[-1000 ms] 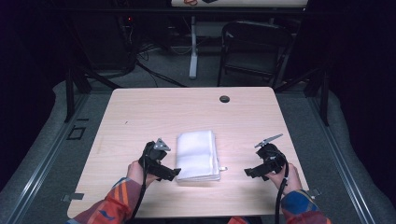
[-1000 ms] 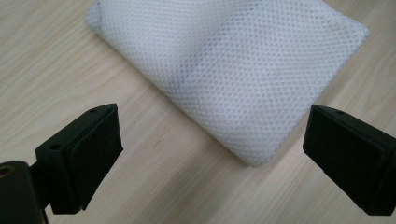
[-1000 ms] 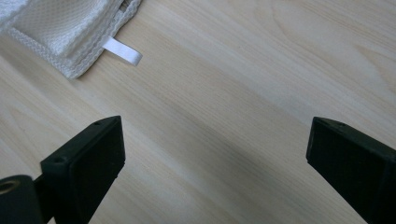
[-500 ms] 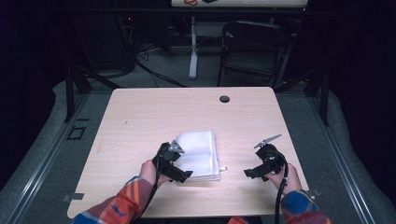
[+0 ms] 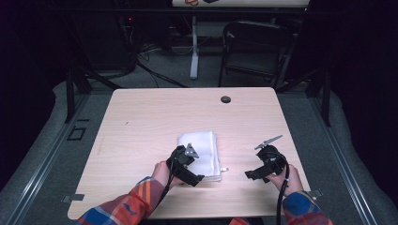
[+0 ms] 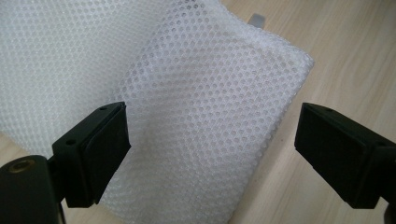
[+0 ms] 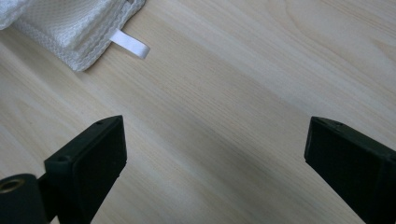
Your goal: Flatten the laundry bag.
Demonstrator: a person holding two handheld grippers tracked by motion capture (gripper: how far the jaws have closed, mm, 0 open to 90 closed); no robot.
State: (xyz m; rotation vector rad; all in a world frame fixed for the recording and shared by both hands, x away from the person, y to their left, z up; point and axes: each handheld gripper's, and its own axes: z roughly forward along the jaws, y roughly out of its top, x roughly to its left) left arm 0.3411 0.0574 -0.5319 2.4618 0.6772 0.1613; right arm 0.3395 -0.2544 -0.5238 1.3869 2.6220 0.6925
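The left gripper [image 5: 196,179] has moved in over the folded white mesh cloth [image 5: 206,146] near the table [image 5: 141,122] front — jaws wide, holding nothing; a grab looks close. The right gripper [image 5: 252,174] waits beside it — open, empty too.

left tongs [image 5: 196,179]: black body, grey three-cornered plate on top, black cable trailing back along the forearm. right tongs [image 5: 248,175]: same build, grey plate, black cable looping toward 6 o'clock. jaws are square black blocks with flat pads, small screw holes, one brass-coloured fitting. sleeves [image 5: 136,201]: plaid in orange, red, blue.
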